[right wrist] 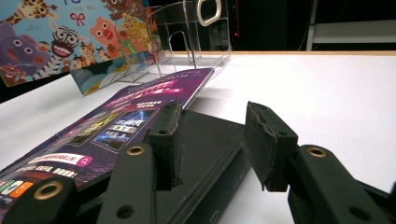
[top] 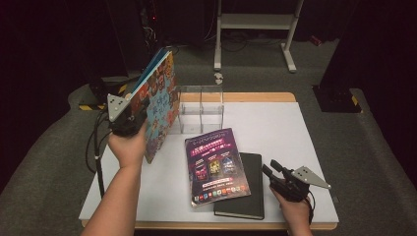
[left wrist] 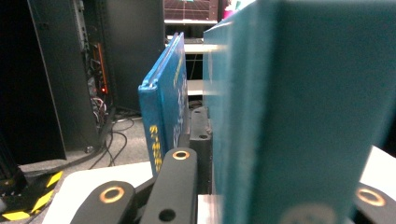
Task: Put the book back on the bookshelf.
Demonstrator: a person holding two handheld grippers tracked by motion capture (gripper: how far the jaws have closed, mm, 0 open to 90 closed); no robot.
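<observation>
The left tool (top: 129, 114) is clamped on the picture book (top: 160, 101), holding it upright above the counter (top: 295, 128) at ten o'clock. The right tool (top: 273, 170), jaws apart, hovers at four o'clock beside the black notebook (top: 251, 189).

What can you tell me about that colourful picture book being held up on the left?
The children's picture book is a large, thin hardcover. Its cover is crowded with cartoon animals, and its edges and spine are teal. It is lifted off the white table and tilted, beside the clear acrylic book stand. The left gripper is shut on its lower edge. Its pages look slightly fanned apart.
</observation>
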